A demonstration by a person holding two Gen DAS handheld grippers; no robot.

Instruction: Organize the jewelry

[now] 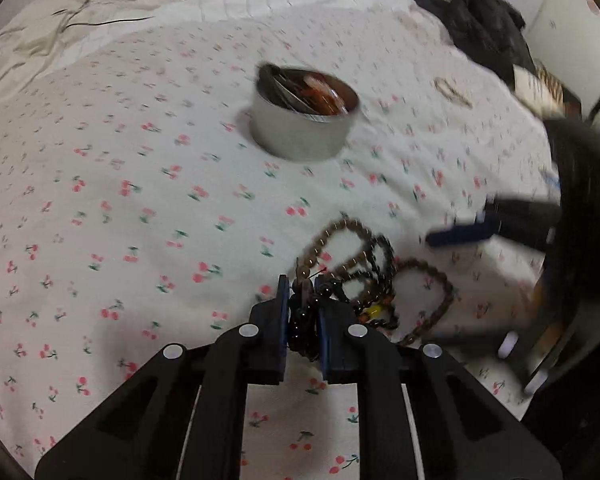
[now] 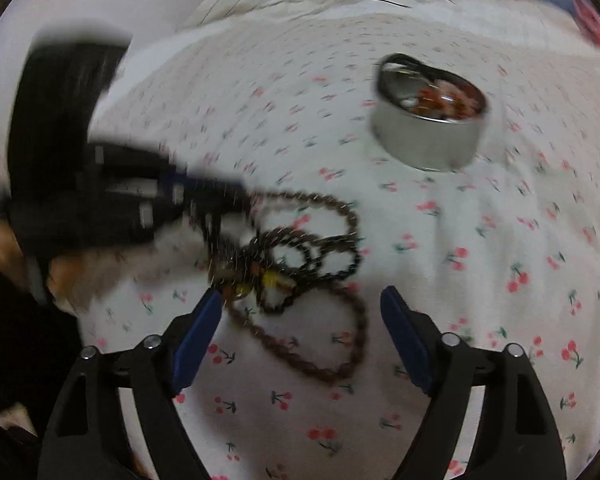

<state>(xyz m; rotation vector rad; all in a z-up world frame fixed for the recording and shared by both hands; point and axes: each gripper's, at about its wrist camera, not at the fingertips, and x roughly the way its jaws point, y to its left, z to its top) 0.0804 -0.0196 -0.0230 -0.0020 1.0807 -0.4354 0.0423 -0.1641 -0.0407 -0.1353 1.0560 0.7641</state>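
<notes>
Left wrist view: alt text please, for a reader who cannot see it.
The left gripper is shut on dark beads in a tangle of beaded bracelets on a cherry-print bedsheet. Beyond stands a round metal tin holding jewelry; the blurred right gripper enters from the right.

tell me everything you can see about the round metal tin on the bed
The round tin is a low, plain silvery cylinder with straight walls and no lid, upright on the cherry-print sheet. It already holds jewelry: dark rings or bangles at one side, reddish-orange beads at the other. It stands apart from the bead strands and neither gripper touches it.
</notes>
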